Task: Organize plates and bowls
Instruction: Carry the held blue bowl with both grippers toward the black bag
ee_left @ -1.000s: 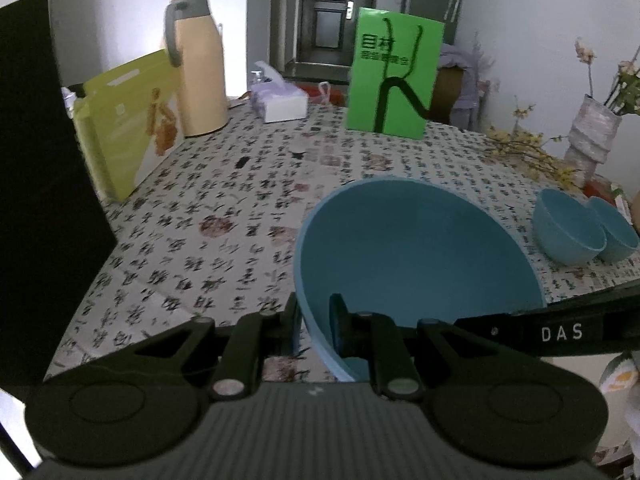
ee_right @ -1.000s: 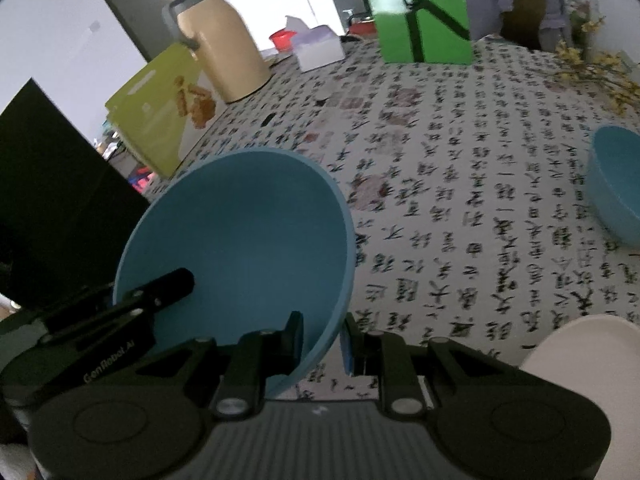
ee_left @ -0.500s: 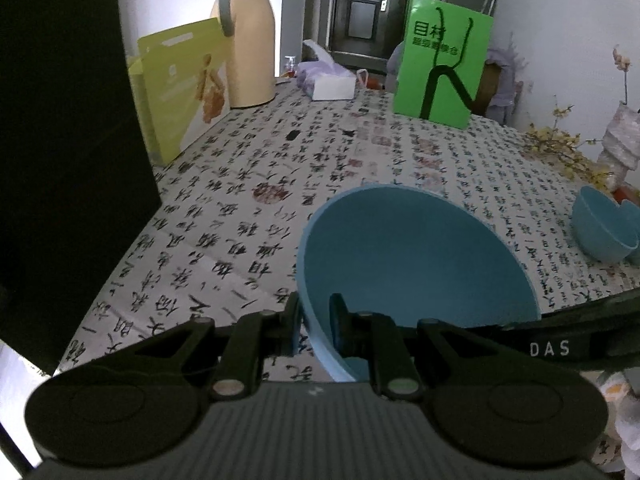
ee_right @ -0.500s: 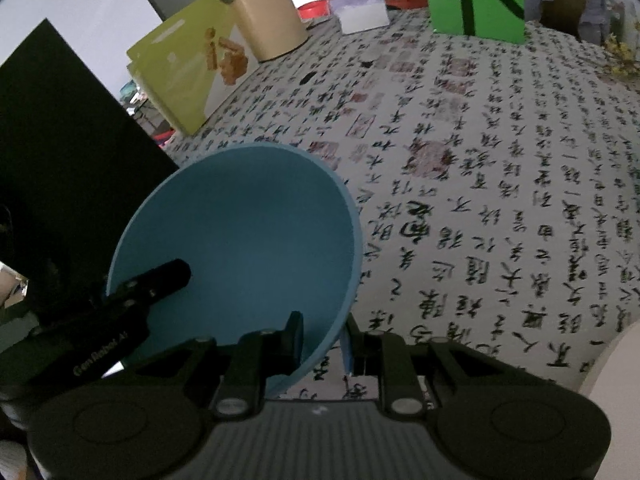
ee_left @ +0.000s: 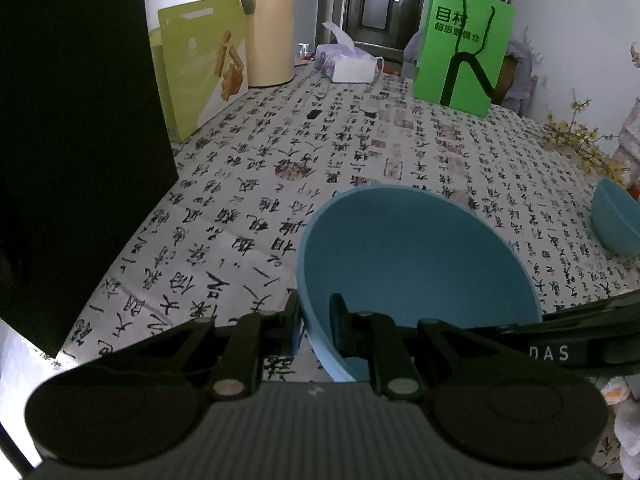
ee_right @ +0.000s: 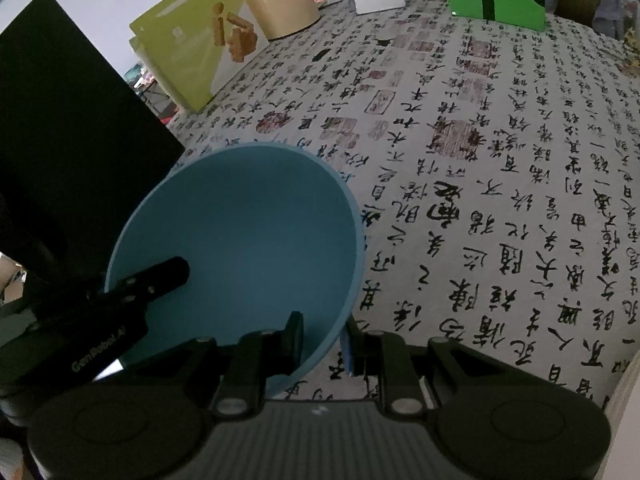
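Table (ee_left: 360, 152), covered in a pale cloth printed all over with black calligraphy and red seals. Fills most of both views.

Black panel (ee_left: 72, 140), upright at the table's left edge, tall and featureless. Also in the right wrist view (ee_right: 68, 128).

Large blue bowl (ee_left: 416, 256), the biggest piece of tableware in sight. It sits at the near part of the table, beside the black panel, tilted, its open side turned toward both cameras. Whether its base rests on the cloth or hangs just clear of it cannot be made out; the underside is hidden. Same bowl in the right wrist view (ee_right: 240, 240).

Left gripper (ee_left: 315, 318): nearly closed, pinching the bowl's left rim, one finger inside the wall, one outside. Seen from the right wrist as a dark bar (ee_right: 132, 300) reaching over the rim into the bowl.

Right gripper (ee_right: 322, 336): likewise nearly closed, clamped on the opposite rim, one finger inside and one outside. From the left wrist it shows as a dark bar lettered "DAS" (ee_left: 560, 340).

Green paper bag (ee_left: 464, 44), standing at the far side, black handles, printed characters.

Yellow-green box (ee_left: 200, 64), propped upright at far left; beige thermos jug (ee_left: 268, 32) just behind it.

Tissue box (ee_left: 352, 66), far centre, a tissue poking up.

Small blue bowl (ee_left: 616, 220), at the right edge of the table, well apart from the large one, tipped on its side.

Yellow flower sprigs (ee_left: 588, 144) beyond it.
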`<state>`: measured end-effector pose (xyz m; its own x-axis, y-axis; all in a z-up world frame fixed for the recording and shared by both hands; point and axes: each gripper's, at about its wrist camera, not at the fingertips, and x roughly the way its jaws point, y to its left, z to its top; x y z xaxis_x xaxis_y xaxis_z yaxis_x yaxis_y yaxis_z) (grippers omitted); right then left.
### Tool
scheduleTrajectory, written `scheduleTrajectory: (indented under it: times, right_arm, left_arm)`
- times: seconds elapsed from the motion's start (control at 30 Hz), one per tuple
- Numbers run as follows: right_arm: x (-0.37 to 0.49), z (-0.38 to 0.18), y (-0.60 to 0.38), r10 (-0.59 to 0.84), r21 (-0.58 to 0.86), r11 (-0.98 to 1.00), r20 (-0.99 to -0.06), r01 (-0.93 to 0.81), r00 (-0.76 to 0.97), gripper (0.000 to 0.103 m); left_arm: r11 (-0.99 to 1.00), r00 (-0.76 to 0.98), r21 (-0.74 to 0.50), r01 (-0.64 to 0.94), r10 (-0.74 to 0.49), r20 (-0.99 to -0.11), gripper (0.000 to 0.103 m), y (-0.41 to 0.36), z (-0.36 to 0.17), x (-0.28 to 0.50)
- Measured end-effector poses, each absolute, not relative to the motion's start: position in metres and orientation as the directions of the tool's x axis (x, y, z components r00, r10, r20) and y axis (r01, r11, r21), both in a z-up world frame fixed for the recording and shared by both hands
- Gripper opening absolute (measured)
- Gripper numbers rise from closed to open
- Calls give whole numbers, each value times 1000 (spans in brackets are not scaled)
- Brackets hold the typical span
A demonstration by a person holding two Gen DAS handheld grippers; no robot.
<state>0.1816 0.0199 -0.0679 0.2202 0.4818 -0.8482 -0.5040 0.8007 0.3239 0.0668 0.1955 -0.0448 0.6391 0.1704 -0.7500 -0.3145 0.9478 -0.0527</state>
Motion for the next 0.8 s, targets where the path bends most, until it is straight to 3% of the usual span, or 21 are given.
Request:
scheduleTrajectory:
  times: [0.8]
  right_arm:
    - [179, -82, 27, 461, 262, 803, -843, -536, 278, 19]
  left_arm:
    - [939, 610, -67, -336, 163, -775, 15, 199, -65, 69]
